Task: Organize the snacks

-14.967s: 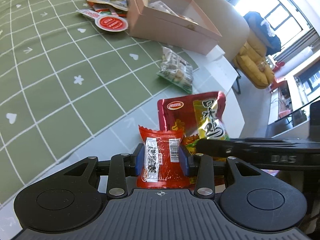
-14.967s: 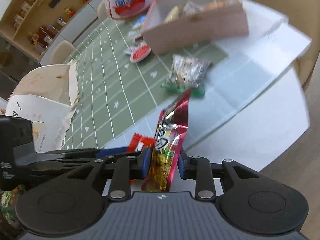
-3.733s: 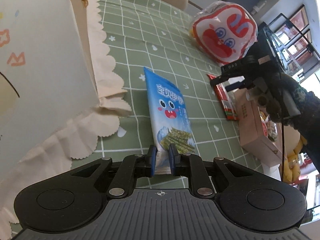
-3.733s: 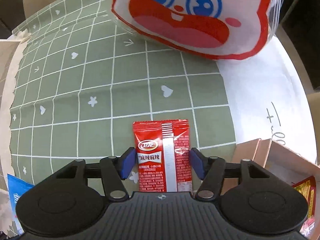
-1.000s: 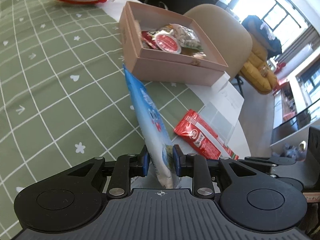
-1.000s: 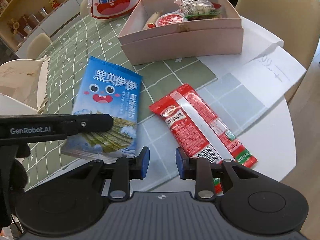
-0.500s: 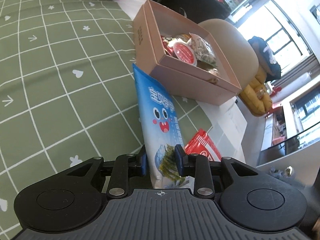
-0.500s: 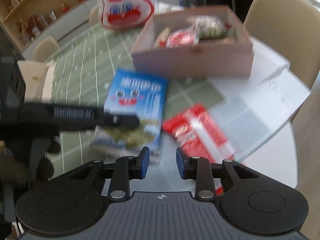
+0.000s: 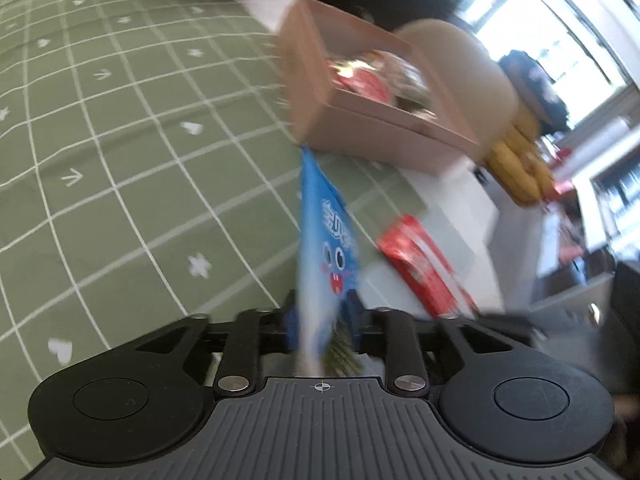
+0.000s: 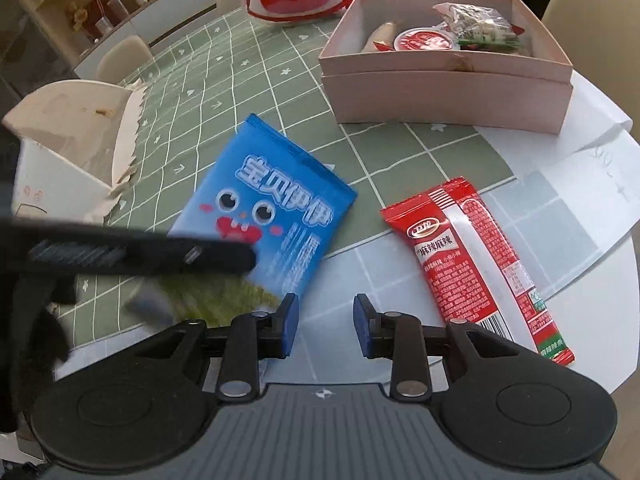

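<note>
Between the left gripper's (image 9: 322, 322) opening jaws stands the blue packet (image 9: 326, 240), its pads no longer pressing it. Beside it on the desk (image 10: 592, 280) lies the red packet (image 10: 472, 260), in front of the pink box (image 10: 440, 92). Right gripper (image 10: 322, 324) hangs narrowly parted, empty.

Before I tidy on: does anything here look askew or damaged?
The white paper bag at the left has a ragged, torn top edge. The blue seaweed packet lies crooked between the opening left tongs, outside the pink box.
</note>
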